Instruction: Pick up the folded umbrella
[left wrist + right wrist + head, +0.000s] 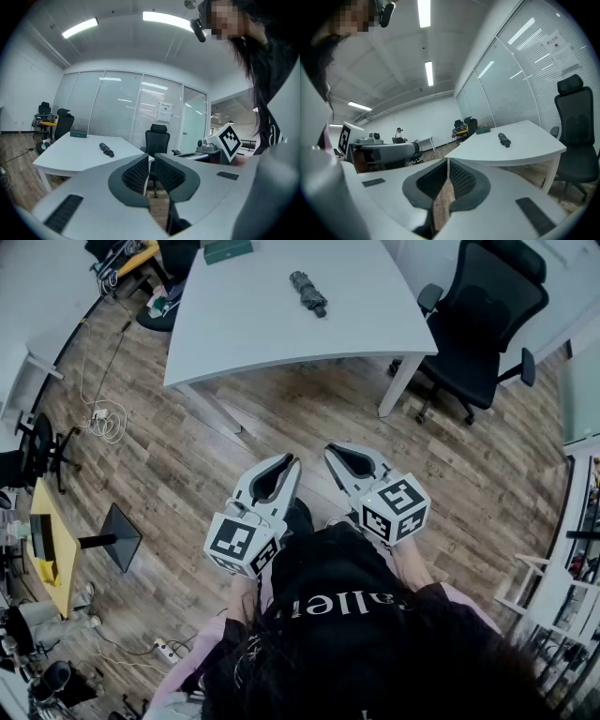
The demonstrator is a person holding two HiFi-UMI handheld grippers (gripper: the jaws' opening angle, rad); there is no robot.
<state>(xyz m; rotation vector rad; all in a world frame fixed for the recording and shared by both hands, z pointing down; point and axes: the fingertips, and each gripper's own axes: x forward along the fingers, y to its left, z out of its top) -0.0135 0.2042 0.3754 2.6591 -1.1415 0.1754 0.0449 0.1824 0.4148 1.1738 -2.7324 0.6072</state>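
Both closed, empty, left gripper [294, 461], right gripper [329, 449], ribbed fingers [136, 175], lumpy dark folded umbrella [308, 293]

Matt table [281, 315], apparently cloth umbrella [307, 293]

Partial white lettering, roughly "alle", crosses the person's black shirt [347, 604].

My views are bright and sharp, evenly lit by ceiling strip lights [165, 19]; fisheye curving bends edges, corners go black.
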